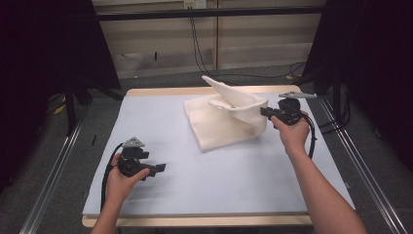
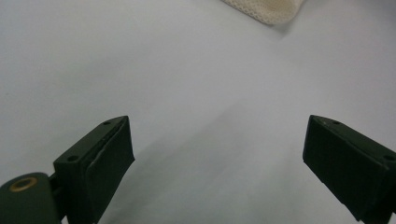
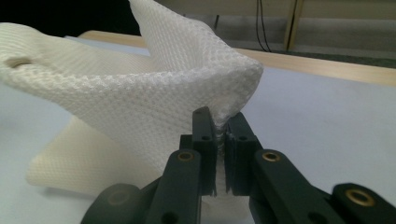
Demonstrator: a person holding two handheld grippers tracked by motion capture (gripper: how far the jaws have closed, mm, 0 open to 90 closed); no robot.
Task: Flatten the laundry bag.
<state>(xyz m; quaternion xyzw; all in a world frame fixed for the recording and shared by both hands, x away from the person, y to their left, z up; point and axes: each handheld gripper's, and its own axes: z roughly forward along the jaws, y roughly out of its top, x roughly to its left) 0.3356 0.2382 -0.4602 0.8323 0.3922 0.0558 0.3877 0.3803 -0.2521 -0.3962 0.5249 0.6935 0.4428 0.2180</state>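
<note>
Two grippers: right gripper [image 3: 220, 140] pinches the white cloth [image 1: 229, 114], apparently lifted; left gripper [image 2: 217, 163] gapes empty.

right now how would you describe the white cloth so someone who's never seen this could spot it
Look at the pale blue table, toward its far right part. There lies a white mesh cloth, one corner lifted and pinched by the right gripper. It is the only soft, textured thing there; the left gripper sits open, well apart from it.
</note>
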